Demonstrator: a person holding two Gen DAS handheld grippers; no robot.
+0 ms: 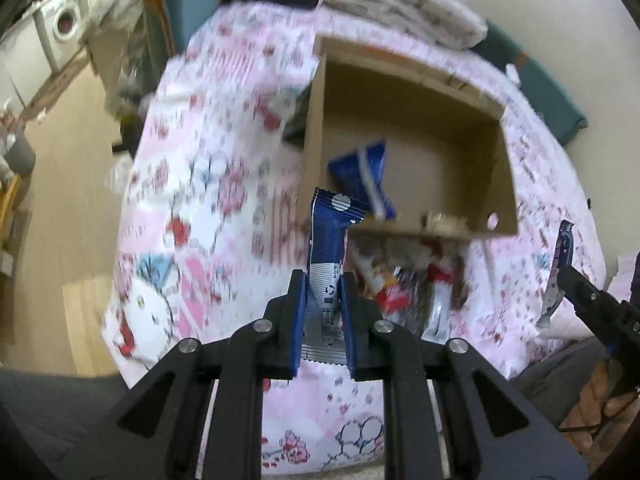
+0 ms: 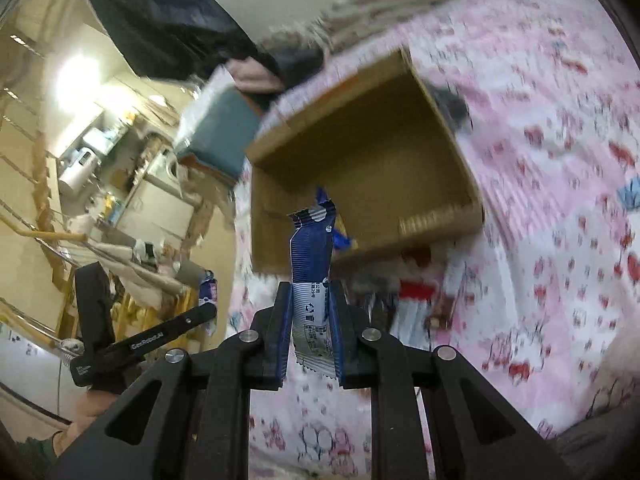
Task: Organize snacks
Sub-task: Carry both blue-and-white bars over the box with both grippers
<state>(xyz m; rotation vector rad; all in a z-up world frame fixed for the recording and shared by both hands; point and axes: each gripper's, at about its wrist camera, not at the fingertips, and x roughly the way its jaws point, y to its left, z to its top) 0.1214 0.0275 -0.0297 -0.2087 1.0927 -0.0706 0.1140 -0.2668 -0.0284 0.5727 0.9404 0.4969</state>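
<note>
- Left gripper: jaws clamped on a blue snack packet, pinching its silver end; the blue end with a silver dot stands up past the fingertips.
- Right gripper: same story, clenched on a second blue packet, silver crimped end between the pads, blue ribbed body sticking up and slightly crumpled at the top.
- Both held packets hang in the air in front of the cardboard box, not touching it.
- Box is open-topped and sits on a bed with a pink cartoon-print sheet. Right wrist view shows it tilted in frame because of the camera angle.
- Inside the box: one more blue packet lying on the bottom near the left wall. Part of it also shows behind the held packet in the right wrist view.
- Loose snack pile lies on the sheet just beside the box's near wall: red, white and silver wrappers, too blurred to count or identify.
- Left wrist view catches the right gripper at the right edge with its packet end on.
- Right wrist view catches the left gripper at the lower left, a hand under it.
- Folded bedding sits beyond the box. Heavy motion blur on everything but the grippers.
</note>
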